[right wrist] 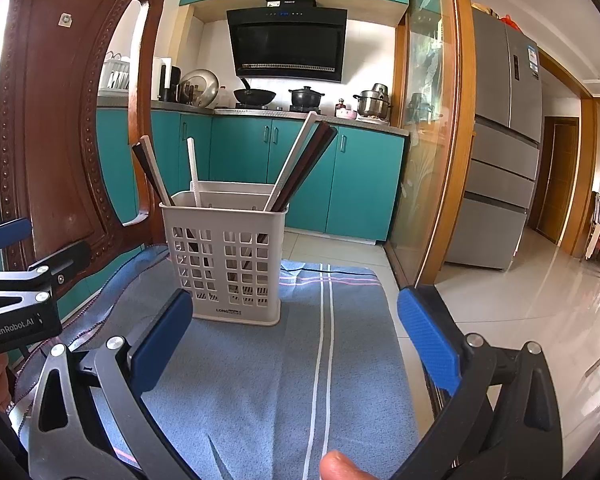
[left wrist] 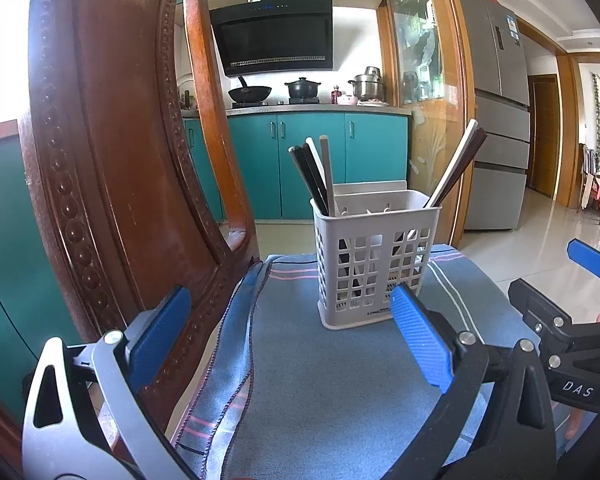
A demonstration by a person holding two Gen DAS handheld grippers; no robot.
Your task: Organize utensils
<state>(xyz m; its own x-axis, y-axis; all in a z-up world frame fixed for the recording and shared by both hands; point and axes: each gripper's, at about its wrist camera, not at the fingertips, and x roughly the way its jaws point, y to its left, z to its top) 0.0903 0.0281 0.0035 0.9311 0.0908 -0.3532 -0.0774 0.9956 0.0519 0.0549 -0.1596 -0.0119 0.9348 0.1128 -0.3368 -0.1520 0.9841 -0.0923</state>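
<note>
Left wrist view has the white utensil basket (left wrist: 374, 260) upright on a blue striped cloth (left wrist: 320, 380), chopsticks (left wrist: 314, 178) leaning inside. Both my left gripper (left wrist: 296, 344) and right gripper (right wrist: 296, 344) hover near it, jaws apart, empty. A wooden chair back (left wrist: 100, 140) rises left.

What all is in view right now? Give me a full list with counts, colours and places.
utensil holder: one, white slotted plastic, standing on the cloth
chopsticks: several, white and dark brown, upright in the holder, leaning to both ends
cloth: one, blue with pale stripes, covering the chair seat
chair back: one, carved brown wood, left of the holder
kitchen cabinets: teal, behind
range hood: one, black, on the wall
fridge: one, grey, right
left gripper: blue fingers, open, empty
right gripper: blue fingers, open, empty
</note>
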